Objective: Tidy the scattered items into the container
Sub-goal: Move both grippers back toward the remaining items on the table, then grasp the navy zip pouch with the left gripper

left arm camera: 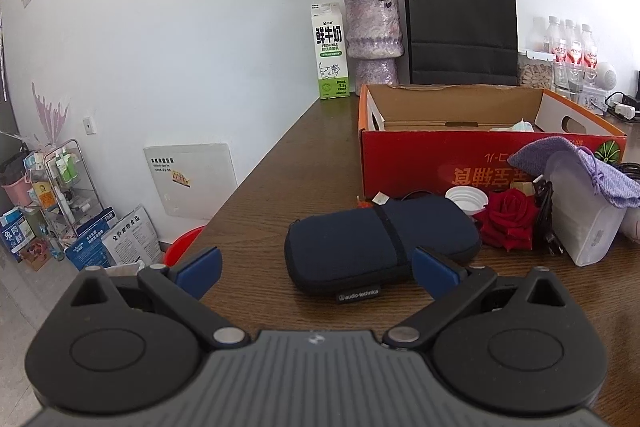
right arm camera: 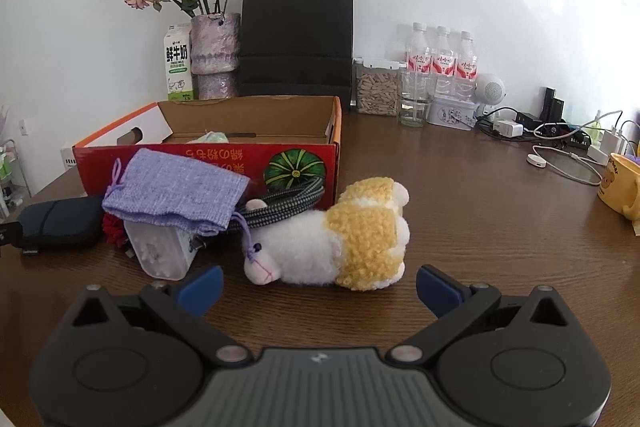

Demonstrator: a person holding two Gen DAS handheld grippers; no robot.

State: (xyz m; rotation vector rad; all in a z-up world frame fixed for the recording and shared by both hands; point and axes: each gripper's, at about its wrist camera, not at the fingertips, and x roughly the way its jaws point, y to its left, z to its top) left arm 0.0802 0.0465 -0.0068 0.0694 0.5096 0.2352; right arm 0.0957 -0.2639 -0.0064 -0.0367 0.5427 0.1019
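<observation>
Left gripper [left arm camera: 316, 269]: fingers [left arm camera: 200, 269] spread wide, empty, low over the counter [left arm camera: 256, 195], facing a navy zip case [left arm camera: 372, 247] that lies flat just in front of the red cardboard box [left arm camera: 420, 155]. To the right of the case, also in front of the box: white lid [left arm camera: 467, 198], red rose [left arm camera: 507, 219], clear plastic container [left arm camera: 586, 223] with a purple drawstring pouch [left arm camera: 568, 167] draped on it. Right of the pouch, a braided cable [right arm camera: 288, 209] leans at the box front. Plush sheep [right arm camera: 332, 241] lies on its side at the box's right corner. Right gripper [right arm camera: 320, 287]: fingers [right arm camera: 438, 289] apart, empty, just short of the sheep. The box is open-topped; a pale object rests inside it.
</observation>
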